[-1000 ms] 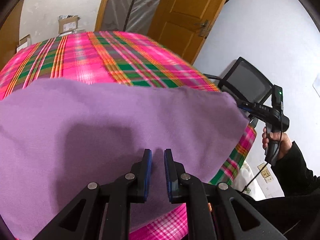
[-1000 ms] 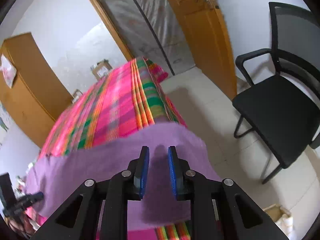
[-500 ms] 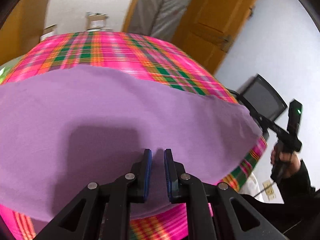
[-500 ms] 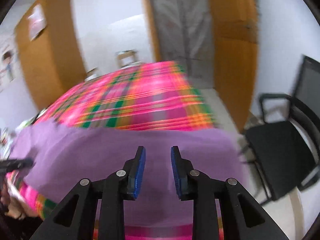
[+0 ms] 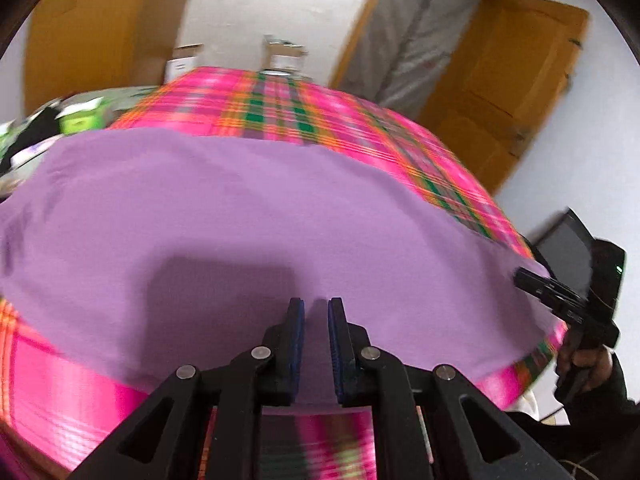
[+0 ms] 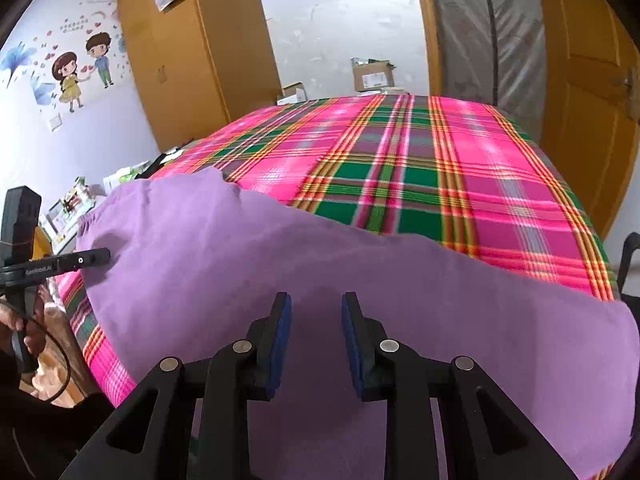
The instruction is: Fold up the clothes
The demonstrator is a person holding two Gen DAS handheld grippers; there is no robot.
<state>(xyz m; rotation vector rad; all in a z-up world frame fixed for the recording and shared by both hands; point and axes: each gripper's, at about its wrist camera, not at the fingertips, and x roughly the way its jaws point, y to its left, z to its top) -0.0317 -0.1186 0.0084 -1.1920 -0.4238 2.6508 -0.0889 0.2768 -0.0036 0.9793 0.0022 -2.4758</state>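
Observation:
A purple cloth (image 5: pixel 280 208) lies spread over the near part of a bed with a pink plaid bedspread (image 5: pixel 320 112). My left gripper (image 5: pixel 316 308) holds the cloth's near edge, and purple fabric fills the narrow slot between its pads. In the right wrist view, the left gripper (image 6: pixel 106 257) pinches the left edge of the cloth (image 6: pixel 320 280), with creases running out from the tip. My right gripper (image 6: pixel 316 304) hovers over the cloth with its jaws apart and nothing gripped. From the left wrist view, the right gripper (image 5: pixel 520 276) is at the cloth's right corner.
The bedspread (image 6: pixel 440 160) stretches bare beyond the cloth. A wooden wardrobe (image 6: pixel 192 60), cardboard boxes (image 6: pixel 372 74) and an open door (image 6: pixel 588 100) stand past the bed. A black chair (image 5: pixel 564 240) is to the right, and small clutter (image 6: pixel 72 204) to the left.
The right jaws stand wider apart than a second ago, and cloth now fills the view beneath them. Both views have swung across the bed. The left gripper keeps its place on the cloth's edge.

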